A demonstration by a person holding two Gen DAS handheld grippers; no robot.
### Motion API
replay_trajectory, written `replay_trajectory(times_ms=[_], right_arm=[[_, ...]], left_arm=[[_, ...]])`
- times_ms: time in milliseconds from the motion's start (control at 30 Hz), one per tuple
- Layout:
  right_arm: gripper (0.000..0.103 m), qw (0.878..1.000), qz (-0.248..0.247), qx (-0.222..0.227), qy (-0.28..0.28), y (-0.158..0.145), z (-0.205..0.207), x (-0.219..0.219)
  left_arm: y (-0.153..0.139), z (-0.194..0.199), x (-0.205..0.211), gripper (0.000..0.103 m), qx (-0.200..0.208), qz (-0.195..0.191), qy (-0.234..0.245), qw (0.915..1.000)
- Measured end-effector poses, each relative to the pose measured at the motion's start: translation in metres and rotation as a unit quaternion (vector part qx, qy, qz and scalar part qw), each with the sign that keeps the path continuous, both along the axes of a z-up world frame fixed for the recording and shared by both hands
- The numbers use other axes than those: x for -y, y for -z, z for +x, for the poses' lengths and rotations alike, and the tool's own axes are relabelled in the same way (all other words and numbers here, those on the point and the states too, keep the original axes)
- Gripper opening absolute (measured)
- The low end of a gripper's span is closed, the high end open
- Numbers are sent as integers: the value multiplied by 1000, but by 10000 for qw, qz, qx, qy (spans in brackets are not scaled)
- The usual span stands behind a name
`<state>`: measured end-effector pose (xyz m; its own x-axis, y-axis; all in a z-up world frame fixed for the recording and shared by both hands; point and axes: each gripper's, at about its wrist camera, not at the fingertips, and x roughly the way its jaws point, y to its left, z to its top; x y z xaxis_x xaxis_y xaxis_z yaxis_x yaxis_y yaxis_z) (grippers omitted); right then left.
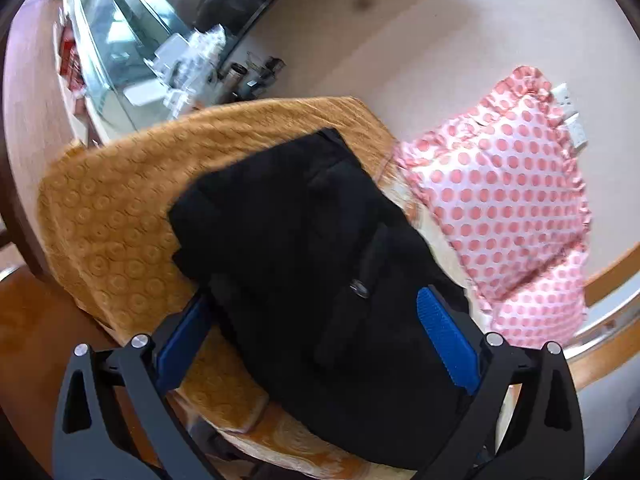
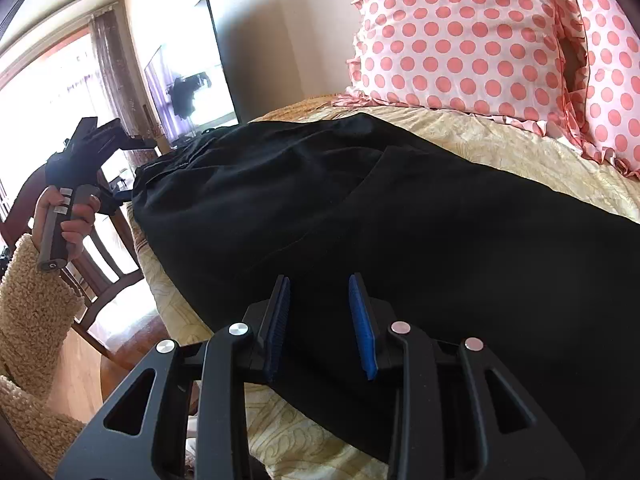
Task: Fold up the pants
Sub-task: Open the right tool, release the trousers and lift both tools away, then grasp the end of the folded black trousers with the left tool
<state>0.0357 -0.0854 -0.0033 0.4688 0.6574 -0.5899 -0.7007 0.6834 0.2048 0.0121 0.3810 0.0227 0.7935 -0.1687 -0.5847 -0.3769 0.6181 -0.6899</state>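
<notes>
The black pants (image 1: 304, 240) lie spread on the bed, with a small button (image 1: 359, 288) showing. They also fill the right wrist view (image 2: 400, 216). My left gripper (image 1: 316, 312) is wide open above the near part of the pants, its blue pads (image 1: 444, 336) on either side of the cloth. My right gripper (image 2: 320, 292) is open with a narrower gap, low over the pants near the bed's edge, and holds nothing. The left gripper's handle (image 2: 68, 204) shows in the right wrist view, held in a hand at the far end of the pants.
An orange patterned blanket (image 1: 120, 216) and a cream bedspread (image 2: 500, 140) lie under the pants. Pink polka-dot pillows (image 2: 460, 36) stand at the head of the bed. A wooden chair (image 2: 100, 256) is beside the bed, with a television (image 2: 188, 84) and a window beyond.
</notes>
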Motion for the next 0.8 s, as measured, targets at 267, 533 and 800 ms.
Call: replay_trajectory(times_ms=[267,533,800], right_arm=[[33,10000,-3,41,-28,0,0,0],[33,10000,-2,51,-51,-1,-1,0],[33,10000,8,69,-41,0,-2,0]], left_arm=[[2,-5,6,83,-99,-320,96,9994],[1,-5,10,81,-192,-178,-32,9997],[1,13,-3,56,-564,263,-318,9976]])
